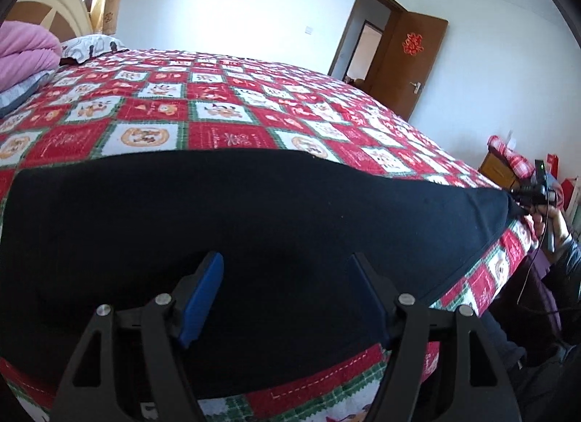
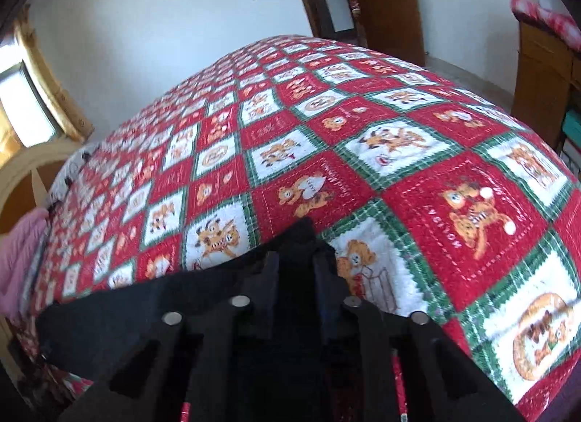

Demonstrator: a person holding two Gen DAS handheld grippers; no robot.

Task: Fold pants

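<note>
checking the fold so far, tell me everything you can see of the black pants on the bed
The black pants look like soft, matte, plain knit cloth, lying flat as a wide band along the near edge of the red patchwork quilt. The right gripper is closed on one end, lifting a corner. The left gripper hovers open over the middle, pads clear of the cloth. No waistband, pockets or leg openings can be made out.

Bright daylight from the window (image 2: 21,109) washes out the wall (image 1: 225,4); fisheye bends edges; right-wrist view slightly motion-blurred.
</note>
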